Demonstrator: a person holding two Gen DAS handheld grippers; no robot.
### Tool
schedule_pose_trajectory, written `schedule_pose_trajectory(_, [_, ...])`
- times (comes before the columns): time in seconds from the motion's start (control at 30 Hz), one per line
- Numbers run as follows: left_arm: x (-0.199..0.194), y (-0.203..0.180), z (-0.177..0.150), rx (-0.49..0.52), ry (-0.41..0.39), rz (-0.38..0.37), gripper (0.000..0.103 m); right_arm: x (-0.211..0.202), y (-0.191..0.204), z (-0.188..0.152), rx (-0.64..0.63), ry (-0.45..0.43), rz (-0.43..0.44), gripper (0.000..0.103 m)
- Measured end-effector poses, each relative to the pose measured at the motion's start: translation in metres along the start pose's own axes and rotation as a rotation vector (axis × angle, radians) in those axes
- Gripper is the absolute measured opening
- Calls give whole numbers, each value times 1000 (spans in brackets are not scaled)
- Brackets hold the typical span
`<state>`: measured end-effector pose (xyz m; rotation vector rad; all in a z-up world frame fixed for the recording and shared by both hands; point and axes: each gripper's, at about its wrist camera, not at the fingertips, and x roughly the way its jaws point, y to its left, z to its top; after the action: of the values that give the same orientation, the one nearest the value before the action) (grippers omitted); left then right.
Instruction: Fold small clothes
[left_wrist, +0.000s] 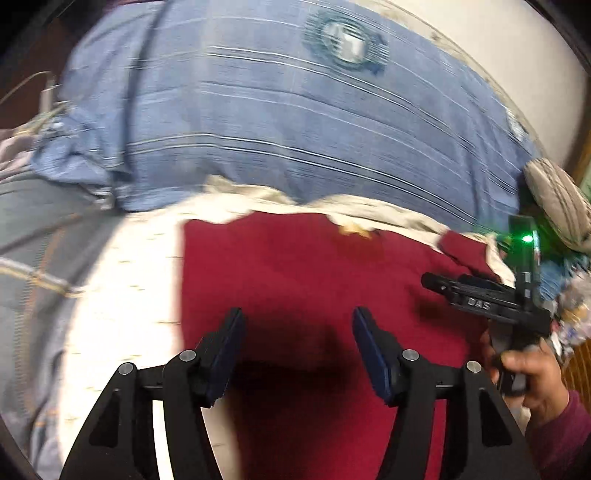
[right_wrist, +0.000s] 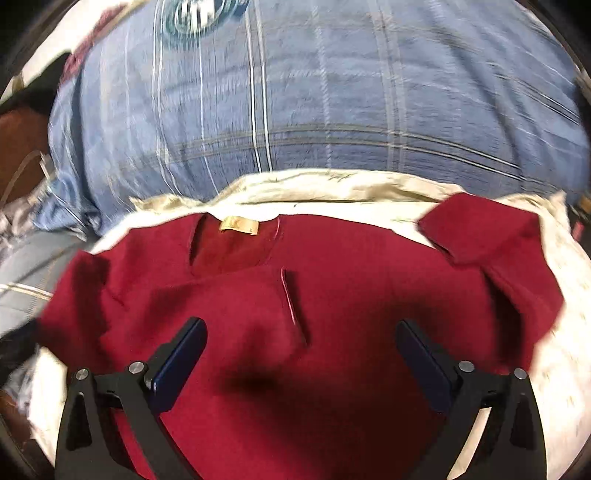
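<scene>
A small dark red shirt (left_wrist: 314, 273) lies spread on a white cloth (left_wrist: 122, 295). In the right wrist view the red shirt (right_wrist: 351, 295) shows its neckline with a tan label (right_wrist: 238, 225) at the far side, one sleeve (right_wrist: 476, 229) folded over at the right. My left gripper (left_wrist: 297, 321) hovers over the shirt's left part, open, nothing between its pads. My right gripper (right_wrist: 301, 334) hangs over the shirt's middle, wide open and empty. It also shows at the right of the left wrist view, the right gripper (left_wrist: 480, 295) held by a hand (left_wrist: 528, 373).
A blue striped bedsheet (left_wrist: 277, 122) covers the bed behind the white cloth. Crumpled blue and grey fabric (left_wrist: 55, 177) lies at the left. A grey striped pillow (left_wrist: 557, 206) and cluttered items sit at the far right. A pale wall (left_wrist: 517, 48) stands behind.
</scene>
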<state>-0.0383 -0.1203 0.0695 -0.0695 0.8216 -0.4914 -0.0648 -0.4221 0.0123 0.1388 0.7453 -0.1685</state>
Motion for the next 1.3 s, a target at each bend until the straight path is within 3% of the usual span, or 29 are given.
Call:
schedule_pose_trajectory(0.03, [-2, 8, -2, -15, -4, 30, 60, 10, 4, 3, -23, 11, 5, 92])
schedule_pose_trajectory(0.1, [-2, 14, -5, -40, -2, 85, 60, 28, 11, 4, -75, 55, 18, 49])
schedule_pose_trajectory(0.17, [-2, 20, -6, -66, 8, 129, 60, 23, 14, 4, -71, 14, 58, 8])
schedule_pose_trajectory(0.2, [-3, 17, -5, -73, 7, 143, 60, 15, 16, 5, -75, 1, 63, 5])
schedule_pose_trajectory(0.33, [-4, 9, -5, -89, -9, 173, 60, -24, 14, 6, -108, -93, 34, 4])
schedule_pose_trajectory(0.43, [5, -5, -7, -81, -6, 160, 60, -46, -9, 12, -46, -134, -2, 4])
schedule_pose_trajectory(0.67, [34, -16, -14, -53, 73, 190, 60, -35, -65, 3, 82, -77, -151, 5])
schedule_pose_trajectory(0.8, [38, -13, -5, -50, 72, 202, 60, -23, -75, -4, 106, -22, -153, 8])
schedule_pose_trajectory(0.83, [37, -15, -2, -40, 56, 206, 60, -28, -75, -4, 117, -36, -150, 11])
schedule_pose_trajectory(0.9, [39, -19, 3, -24, 39, 216, 60, -44, -74, -1, 142, -97, -132, 29])
schedule_pose_trajectory(0.93, [42, -20, 4, -19, 35, 216, 60, -53, -71, 0, 154, -137, -115, 48])
schedule_pose_trajectory(0.97, [45, -21, 6, -18, 33, 214, 60, -57, -66, 2, 155, -164, -92, 55])
schedule_pose_trajectory(1.03, [58, -23, 10, -15, 37, 225, 60, -51, -38, 6, 73, -129, 4, 54])
schedule_pose_trajectory(1.13, [81, -22, 10, -17, 70, 260, 60, -28, 6, 7, -44, -47, 79, 45])
schedule_pose_trajectory(1.23, [95, -16, 6, -35, 103, 278, 63, 1, 39, 8, -117, -6, 112, 42])
schedule_pose_trajectory(1.3, [98, -12, 4, -40, 96, 283, 70, 22, 53, 8, -151, 19, 69, 40])
